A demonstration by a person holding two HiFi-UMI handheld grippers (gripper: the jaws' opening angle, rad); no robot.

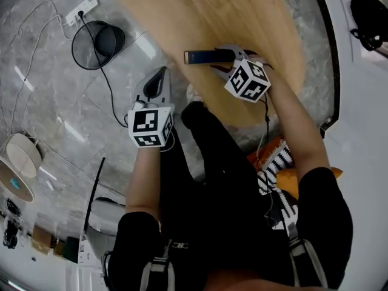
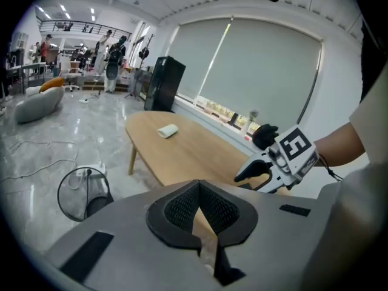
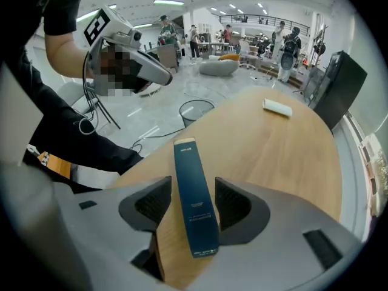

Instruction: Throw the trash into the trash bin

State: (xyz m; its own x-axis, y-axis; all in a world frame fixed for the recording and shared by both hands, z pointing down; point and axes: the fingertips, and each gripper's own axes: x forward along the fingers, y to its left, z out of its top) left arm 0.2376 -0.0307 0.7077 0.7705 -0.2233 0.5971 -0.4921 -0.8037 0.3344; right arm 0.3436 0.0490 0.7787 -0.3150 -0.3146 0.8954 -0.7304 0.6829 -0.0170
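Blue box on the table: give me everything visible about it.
The blue box is a long, slim carton, dark blue, with a pale tan strip at its far end and small white print on its top face. It looks like cardboard, closed, with no damage showing. It lies flat on the wooden table near the rounded edge, lengthwise between the open jaws of the right gripper. The pads flank it without clearly pressing on it.

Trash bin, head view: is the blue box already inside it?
No, the blue box lies on the wooden table, well apart from the wire trash bin.
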